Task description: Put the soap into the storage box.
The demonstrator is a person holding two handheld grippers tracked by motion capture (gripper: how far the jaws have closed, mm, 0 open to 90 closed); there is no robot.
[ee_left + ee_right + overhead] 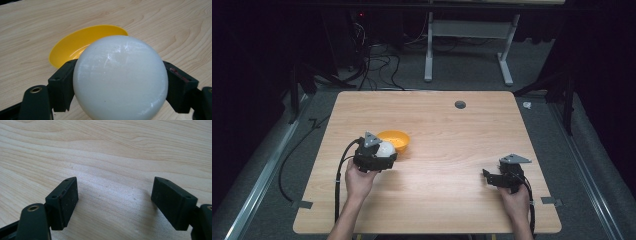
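A white ball (pixel 120 77) sits clamped between the two black jaws of my left gripper (pixel 385 150), which is shut on it. In the high view the white ball (pixel 385 149) hangs just short of a yellow bowl (pixel 396 140) on the wooden table (pixel 437 200). The left gripper view shows the yellow bowl (pixel 75 45) right behind the ball, and it looks empty. My right gripper (pixel 487 176) rests low near the table's right front, its jaws open wide over bare wood. Nothing lies between its black pads (pixel 67 200).
A small dark round hole (pixel 460 104) marks the table near its far edge. Beyond the table stand a white frame (pixel 469 45) and loose cables (pixel 377 62) on the floor. Cables trail from both grippers toward the front edge.
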